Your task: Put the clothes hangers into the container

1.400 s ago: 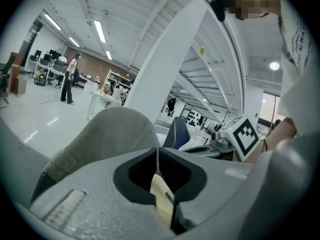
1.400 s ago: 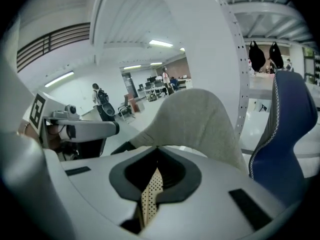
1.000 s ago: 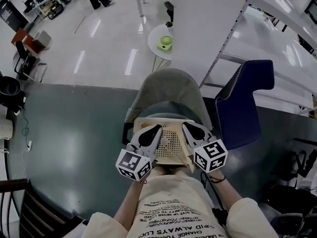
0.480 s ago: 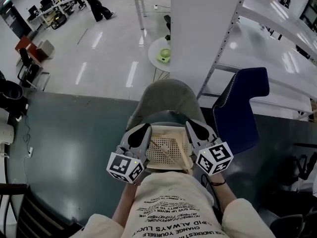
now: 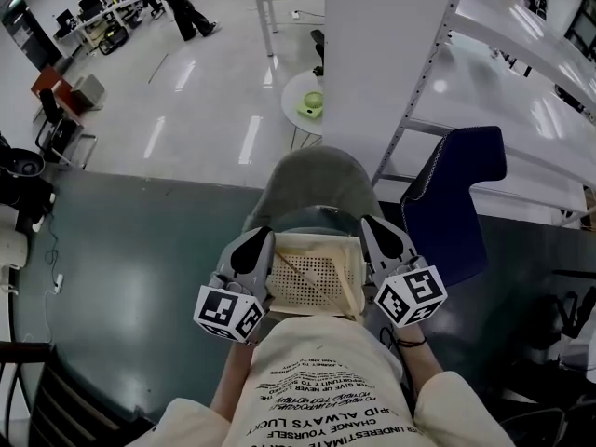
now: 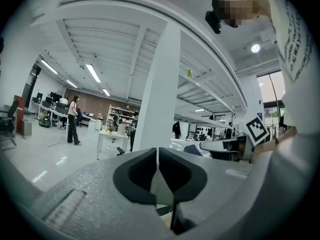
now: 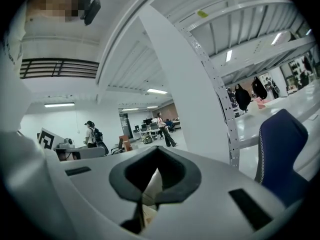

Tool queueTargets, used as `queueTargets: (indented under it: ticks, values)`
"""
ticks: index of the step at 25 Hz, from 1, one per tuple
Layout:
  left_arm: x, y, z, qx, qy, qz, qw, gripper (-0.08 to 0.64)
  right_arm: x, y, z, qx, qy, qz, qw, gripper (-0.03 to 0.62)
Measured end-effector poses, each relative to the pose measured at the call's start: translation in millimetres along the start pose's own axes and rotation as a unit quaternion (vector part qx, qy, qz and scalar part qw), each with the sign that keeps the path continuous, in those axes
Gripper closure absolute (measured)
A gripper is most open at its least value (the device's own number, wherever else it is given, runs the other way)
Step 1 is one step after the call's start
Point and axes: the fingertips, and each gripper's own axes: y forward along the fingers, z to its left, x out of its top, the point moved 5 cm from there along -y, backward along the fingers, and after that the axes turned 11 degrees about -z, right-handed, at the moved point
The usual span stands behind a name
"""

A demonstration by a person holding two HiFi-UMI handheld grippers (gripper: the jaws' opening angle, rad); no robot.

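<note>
- The container, a pale perforated basket, is held up in front of the person's chest, above the seat of a grey chair, and rests on nothing.
- The left hand-held gripper pinches its left wall and the right hand-held gripper its right wall; both sets of jaws are pressed together on the thin plastic.
- At least one wooden clothes hanger lies slantwise inside, so the loading step looks done or nearly so, and the step in hand seems to be carrying the container.
- The next move likely calls for keeping both grips even and the container level while finding somewhere to set it down.
- Only the head view shows the whole container and what it holds.
- The left gripper view and the right gripper view each show only a pale sliver of wall between closed jaws, plus the office beyond.
</note>
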Motion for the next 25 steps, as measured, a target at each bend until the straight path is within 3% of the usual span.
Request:
queueTargets:
  ticks: [12, 25]
  values:
    - [1.1, -9.7, -0.9, 0.003, 0.008, 0.001, 1.0, 0.529, 5.2, -9.2, 0.7, -0.011, -0.032, -0.01, 0.999, 0.59]
    - [0.6, -22.1, 2.1, 0.026, 0.015, 0.006, 0.9996, 0.529, -0.6, -20.4, 6.7, -0.018, -0.034, -0.007, 0.999, 0.59]
